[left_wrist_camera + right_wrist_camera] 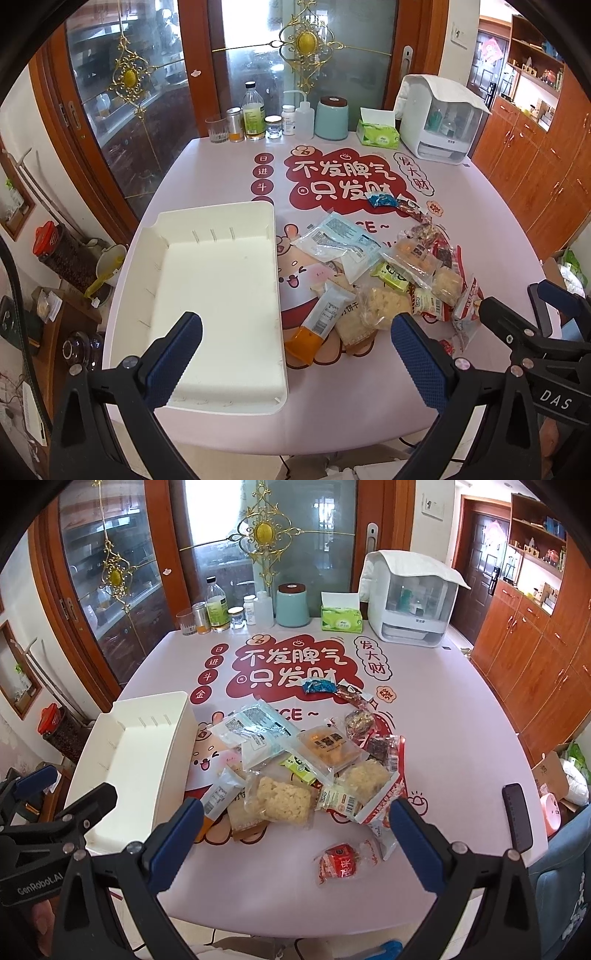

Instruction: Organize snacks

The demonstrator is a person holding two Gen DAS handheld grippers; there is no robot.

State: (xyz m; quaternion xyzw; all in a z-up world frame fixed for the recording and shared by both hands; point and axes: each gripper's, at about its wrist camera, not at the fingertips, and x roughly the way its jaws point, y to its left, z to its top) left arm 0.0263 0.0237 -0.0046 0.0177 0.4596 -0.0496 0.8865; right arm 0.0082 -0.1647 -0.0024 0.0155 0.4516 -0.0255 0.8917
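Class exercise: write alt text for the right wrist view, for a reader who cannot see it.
An open right gripper hovers over a pile of wrapped snacks on a pink printed table. An empty white tray sits left of the pile; a red packet lies apart, nearest the camera.

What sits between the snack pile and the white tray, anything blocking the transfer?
Nothing visible does. The white tray sits empty just left of the snack pile, with only bare tablecloth between them. Both the left gripper and right gripper are open and hover over the near edge.
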